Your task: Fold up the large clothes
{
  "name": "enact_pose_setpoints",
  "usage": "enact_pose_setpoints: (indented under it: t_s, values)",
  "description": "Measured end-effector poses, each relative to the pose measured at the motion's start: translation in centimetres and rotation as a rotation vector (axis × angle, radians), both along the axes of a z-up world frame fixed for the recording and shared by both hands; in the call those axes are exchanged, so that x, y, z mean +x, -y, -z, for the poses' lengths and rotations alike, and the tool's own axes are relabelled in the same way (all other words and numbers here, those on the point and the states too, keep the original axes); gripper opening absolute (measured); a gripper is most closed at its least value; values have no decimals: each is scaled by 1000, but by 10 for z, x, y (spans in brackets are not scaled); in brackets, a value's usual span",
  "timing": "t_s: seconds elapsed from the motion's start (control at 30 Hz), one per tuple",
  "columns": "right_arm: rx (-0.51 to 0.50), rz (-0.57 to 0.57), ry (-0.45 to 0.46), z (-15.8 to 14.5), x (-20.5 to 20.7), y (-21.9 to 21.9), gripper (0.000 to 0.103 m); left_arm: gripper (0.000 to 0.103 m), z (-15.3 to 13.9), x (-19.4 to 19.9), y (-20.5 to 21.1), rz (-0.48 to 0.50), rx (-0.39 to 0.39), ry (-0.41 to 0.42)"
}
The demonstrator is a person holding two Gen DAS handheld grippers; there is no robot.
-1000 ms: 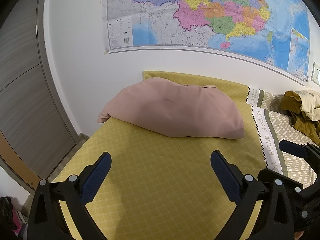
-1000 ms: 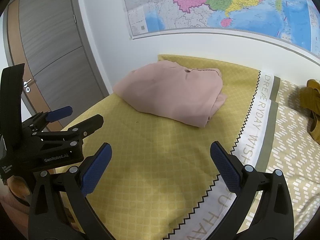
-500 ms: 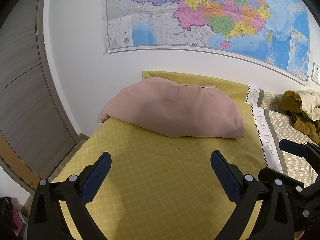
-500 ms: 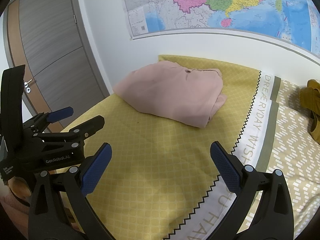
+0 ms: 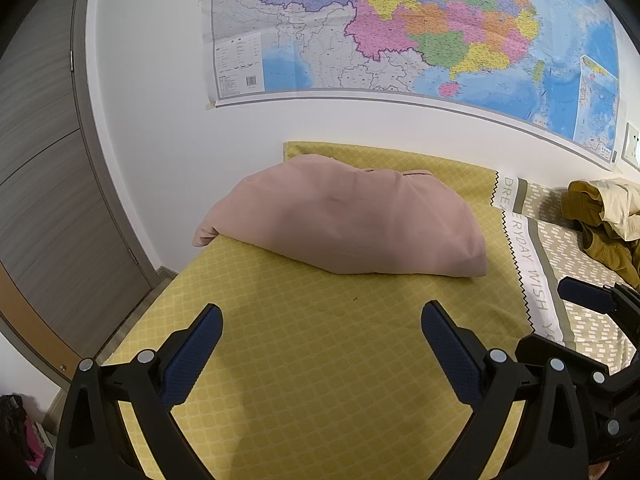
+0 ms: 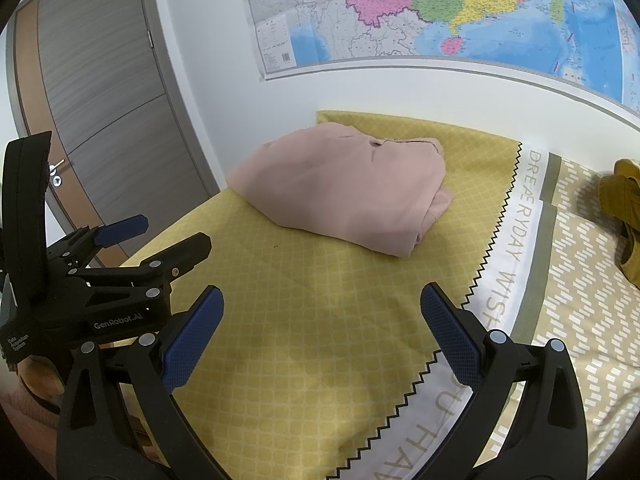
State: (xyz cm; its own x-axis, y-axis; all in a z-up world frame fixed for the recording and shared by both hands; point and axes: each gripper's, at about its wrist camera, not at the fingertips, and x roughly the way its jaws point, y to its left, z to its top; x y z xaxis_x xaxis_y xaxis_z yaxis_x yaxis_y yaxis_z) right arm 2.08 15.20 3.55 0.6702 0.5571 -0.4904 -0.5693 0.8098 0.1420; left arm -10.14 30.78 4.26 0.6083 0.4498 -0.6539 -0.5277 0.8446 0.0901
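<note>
A folded pink garment (image 5: 344,220) (image 6: 348,192) lies at the far end of the bed, near the wall. Both grippers hover above the yellow bedspread (image 5: 320,360) (image 6: 304,300), short of the garment. My left gripper (image 5: 320,344) is open with nothing between its blue pads. My right gripper (image 6: 320,332) is also open and empty. The left gripper's body (image 6: 100,280) shows at the left of the right wrist view. A heap of mustard and cream clothes (image 5: 604,220) (image 6: 624,216) lies crumpled to the right on the bed.
A white wall with a large coloured map (image 5: 400,28) (image 6: 440,8) rises behind the bed. A grey wooden door (image 5: 44,168) (image 6: 104,92) stands to the left, past the bed's edge. A white lettered band (image 6: 508,248) and a patterned beige cover (image 6: 580,280) lie right.
</note>
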Motion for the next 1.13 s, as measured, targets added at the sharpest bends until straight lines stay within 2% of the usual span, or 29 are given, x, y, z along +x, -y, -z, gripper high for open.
enact_pose_setpoints:
  t_s: [0.5,0.87,1.03,1.13]
  values:
    - [4,5,-4,-1,-1,1,97,96,2,2,0,3,-1,4]
    - [15,27,2,-3,-6,9,97,96,-3,-1,13,18,19,45]
    - [30,79,8,-6,-12,31,97,96,-2,9,25,57,-52,38]
    - [38,168,21,-7,-21,63,97,96,-2,26,47,135,-87,47]
